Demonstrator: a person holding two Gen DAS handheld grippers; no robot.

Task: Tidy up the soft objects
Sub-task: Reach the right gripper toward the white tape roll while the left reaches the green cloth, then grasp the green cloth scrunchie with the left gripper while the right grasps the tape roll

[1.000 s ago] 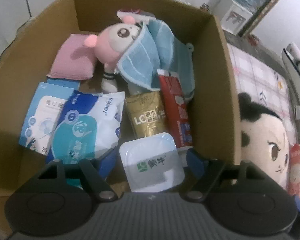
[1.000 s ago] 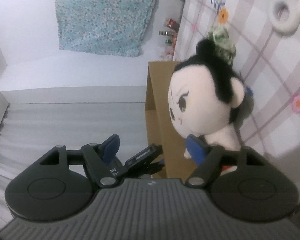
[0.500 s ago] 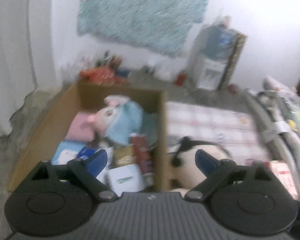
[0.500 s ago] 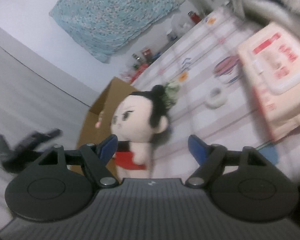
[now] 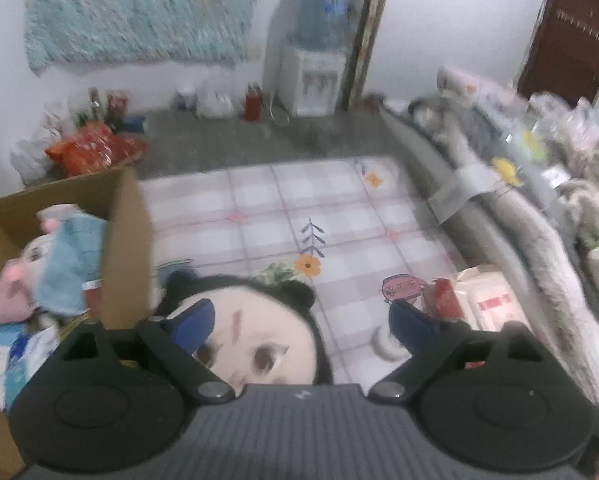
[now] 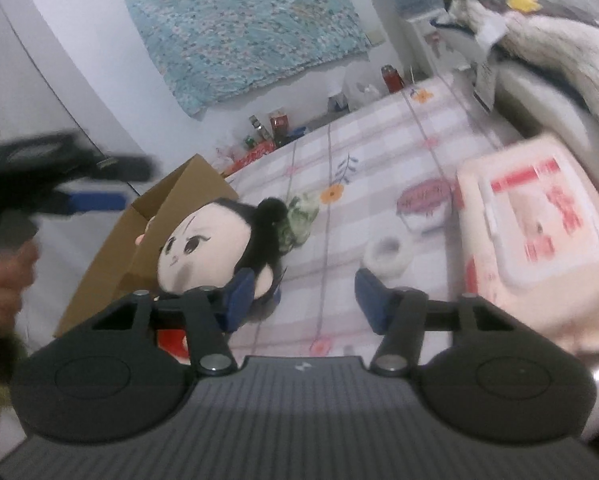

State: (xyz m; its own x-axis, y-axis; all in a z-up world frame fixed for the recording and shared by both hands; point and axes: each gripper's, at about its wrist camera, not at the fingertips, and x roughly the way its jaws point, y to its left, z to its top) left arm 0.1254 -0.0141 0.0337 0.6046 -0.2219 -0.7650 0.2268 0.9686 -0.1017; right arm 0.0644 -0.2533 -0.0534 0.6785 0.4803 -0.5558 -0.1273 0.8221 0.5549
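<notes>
Already the cardboard box (image 5: pixel 125 252) holds several soft things; the black-haired doll (image 6: pixel 211 248) and wipes pack (image 6: pixel 535 236) remain on the checked mat (image 5: pixel 339 208). Both tongs, left (image 5: pixel 303 322) wide, right (image 6: pixel 303 292) closing, grip nothing.

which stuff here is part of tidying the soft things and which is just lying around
Part of the job:
- black-haired plush doll, on the checked sheet beside the box
- cardboard box
- pink plush in blue cloth, already in the box
- wipes pack

Just lying about:
- tape roll
- water dispenser
- red snack bag on the floor
- grey blanket
</notes>
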